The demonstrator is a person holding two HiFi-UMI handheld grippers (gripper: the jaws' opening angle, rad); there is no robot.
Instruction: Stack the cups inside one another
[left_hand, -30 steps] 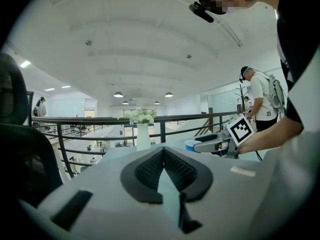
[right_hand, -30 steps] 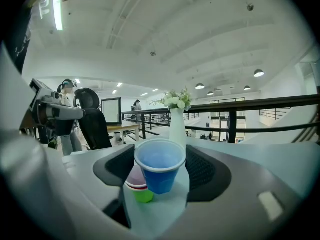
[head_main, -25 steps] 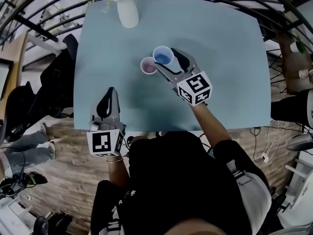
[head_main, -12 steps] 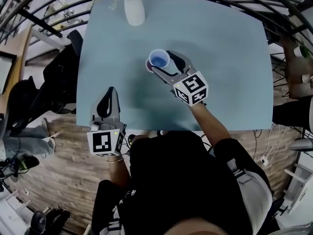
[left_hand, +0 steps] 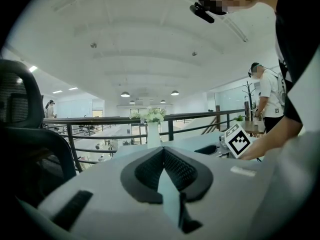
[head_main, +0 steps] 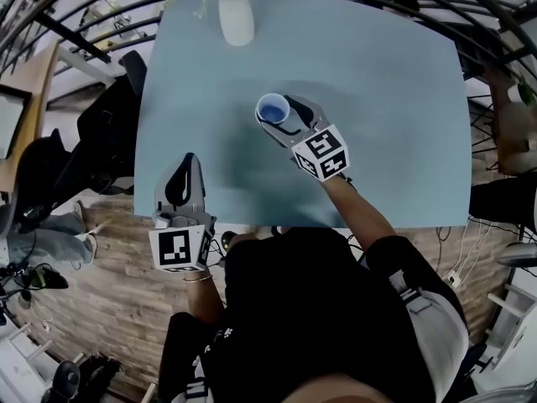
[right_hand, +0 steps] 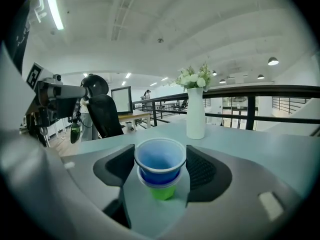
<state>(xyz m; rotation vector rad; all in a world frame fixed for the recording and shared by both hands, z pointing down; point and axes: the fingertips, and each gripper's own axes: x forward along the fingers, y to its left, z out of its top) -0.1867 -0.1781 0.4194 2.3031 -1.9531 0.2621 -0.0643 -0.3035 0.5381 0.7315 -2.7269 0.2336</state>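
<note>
Jaws of the right gripper [right_hand: 160,152] are clamping the blue cup [right_hand: 160,160], which is sitting partly inside the green cup [right_hand: 161,190] on the table [head_main: 377,99], on the person's side of the vase [head_main: 237,19]. The left gripper [head_main: 186,163] is hovering at the table edge, well apart from the vase, its jaws pressing together on nothing.

The left tool [head_main: 185,168] and the right tool [head_main: 284,117] are pale grey shells with black ribbed pads [left_hand: 145,171], each carrying a white cube [head_main: 179,248] of black square markers behind it. The person wears a black top [head_main: 310,309] with a white sleeve [head_main: 428,317] and a thin bracelet [head_main: 195,277].
</note>
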